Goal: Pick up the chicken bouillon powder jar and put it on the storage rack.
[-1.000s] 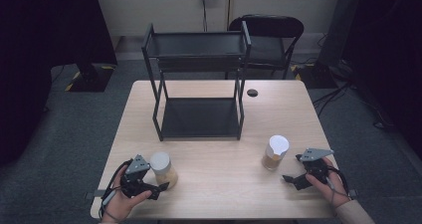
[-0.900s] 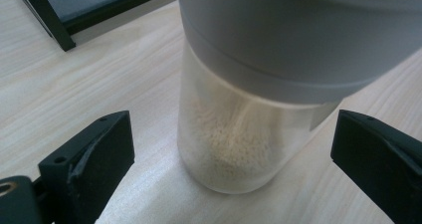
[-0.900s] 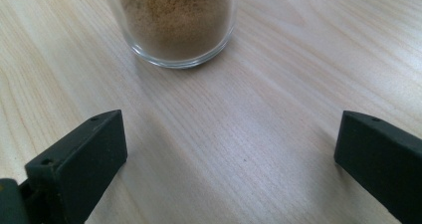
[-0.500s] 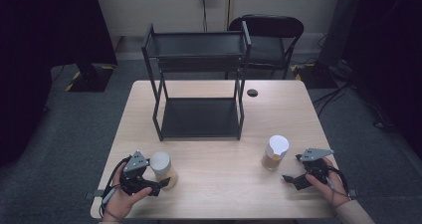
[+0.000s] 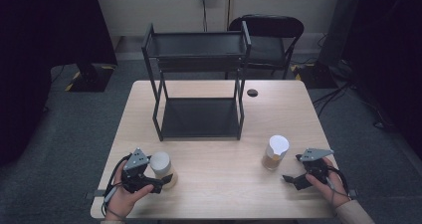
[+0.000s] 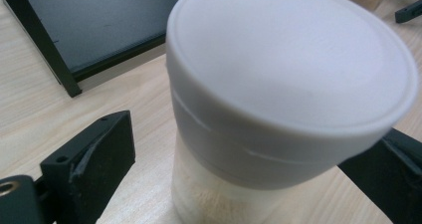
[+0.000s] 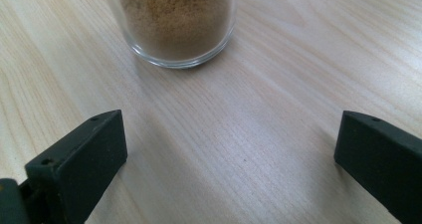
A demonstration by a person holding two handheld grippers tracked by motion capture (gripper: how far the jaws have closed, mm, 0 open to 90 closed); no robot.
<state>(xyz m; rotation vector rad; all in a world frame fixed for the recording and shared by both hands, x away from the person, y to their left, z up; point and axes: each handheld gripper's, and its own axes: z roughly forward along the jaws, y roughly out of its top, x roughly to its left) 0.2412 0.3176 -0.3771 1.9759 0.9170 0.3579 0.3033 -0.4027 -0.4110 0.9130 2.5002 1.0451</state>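
Note:
A glass jar with a white lid (image 5: pixel 161 164) and pale powder inside stands near the table's front left. My left gripper (image 5: pixel 159 180) is open around it. In the left gripper view the jar (image 6: pixel 278 84) sits between the jaws of that gripper (image 6: pixel 254 139), with a gap at the left jaw. A second white-lidded jar (image 5: pixel 274 153), holding brown powder, stands at the front right. My right gripper (image 5: pixel 292 168) is open just to its right, apart from it. In the right gripper view this jar's base (image 7: pixel 176 20) lies ahead of the open right gripper (image 7: pixel 229 134).
A black two-tier metal rack (image 5: pixel 199 84) stands at the middle back of the wooden table (image 5: pixel 219 194). A small black disc (image 5: pixel 252 92) lies to its right. Behind the table is a black chair (image 5: pixel 268 40).

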